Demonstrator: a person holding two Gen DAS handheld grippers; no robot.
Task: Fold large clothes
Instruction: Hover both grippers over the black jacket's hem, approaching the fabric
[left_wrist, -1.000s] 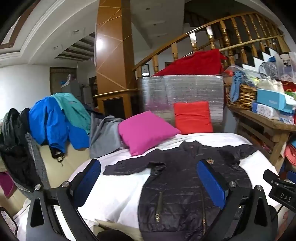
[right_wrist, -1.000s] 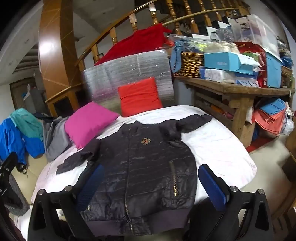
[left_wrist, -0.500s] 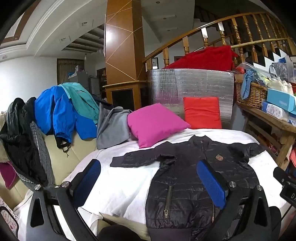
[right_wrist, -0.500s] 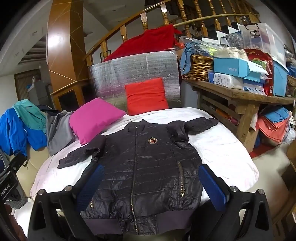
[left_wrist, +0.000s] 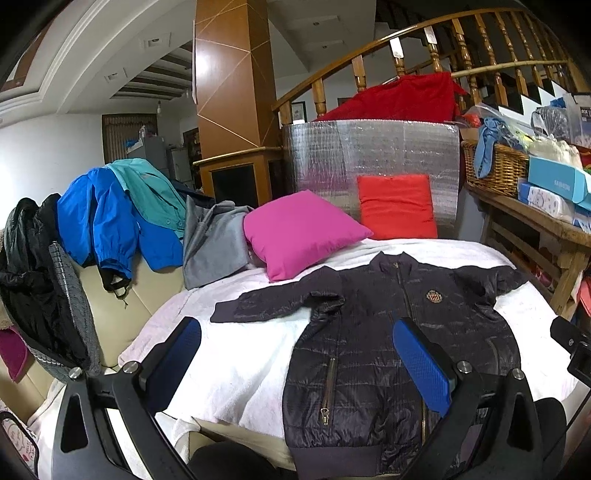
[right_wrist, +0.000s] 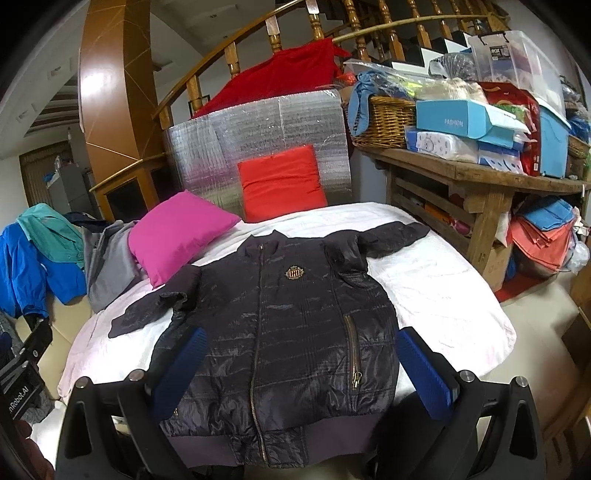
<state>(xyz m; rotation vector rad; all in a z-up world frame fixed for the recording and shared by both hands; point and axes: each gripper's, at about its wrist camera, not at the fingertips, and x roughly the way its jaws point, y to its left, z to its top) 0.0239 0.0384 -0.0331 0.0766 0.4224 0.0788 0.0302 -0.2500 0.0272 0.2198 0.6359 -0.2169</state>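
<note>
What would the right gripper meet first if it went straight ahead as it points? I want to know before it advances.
Probably the black jacket spread on the white cover: the open right gripper aims at its front, nothing between. Depth is unclear.

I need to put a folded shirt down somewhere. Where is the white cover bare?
Bare either side of the black jacket: below its left sleeve, and beyond its other side toward the wooden table. The pink pillow crowds the back corner.
</note>
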